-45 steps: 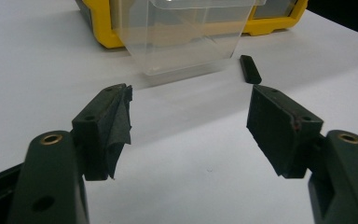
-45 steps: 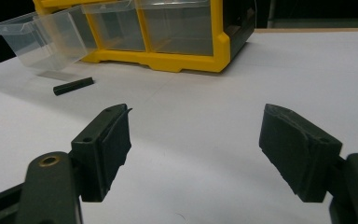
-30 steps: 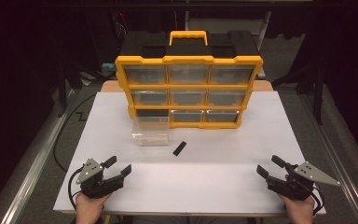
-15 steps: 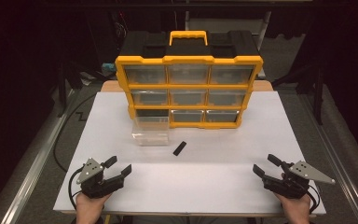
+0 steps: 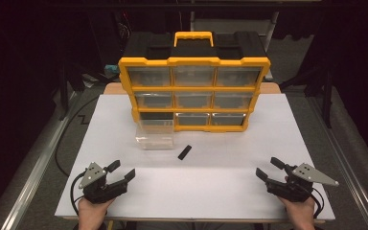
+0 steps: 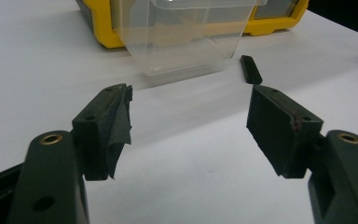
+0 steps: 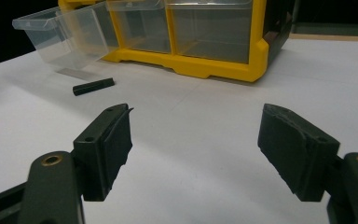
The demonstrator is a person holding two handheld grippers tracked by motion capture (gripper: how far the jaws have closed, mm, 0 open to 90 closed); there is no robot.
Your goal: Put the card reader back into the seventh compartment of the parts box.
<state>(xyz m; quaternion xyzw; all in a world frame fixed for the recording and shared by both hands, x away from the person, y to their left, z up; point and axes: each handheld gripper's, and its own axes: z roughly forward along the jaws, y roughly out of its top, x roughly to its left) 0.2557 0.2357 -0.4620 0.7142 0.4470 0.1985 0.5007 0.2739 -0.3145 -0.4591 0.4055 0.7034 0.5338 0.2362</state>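
Note:
A yellow and black organizer [image 5: 194, 81] with clear drawers stands at the back of the white table [image 5: 220, 177]. Its bottom-left drawer [image 5: 154, 134] is pulled out onto the table; it looks bare inside [image 6: 186, 37]. A small black bar [image 5: 185, 152] lies just in front of the drawer, also seen as the bar [image 6: 251, 69] and the bar [image 7: 93, 86]. My left gripper [image 5: 122, 171] rests open at the near left corner, held by a hand. My right gripper [image 5: 270, 168] rests open at the near right, angled toward the bar. Both hold nothing.
The table's near edge [image 5: 191, 218] runs just behind both hands. Dark floor and cables [image 5: 62, 143] lie off the left side. A metal rail [image 5: 359, 182] runs along the right of the table.
My right gripper has slid a little to the left and forward. My left gripper has barely moved. The drawer and bar stay where they were.

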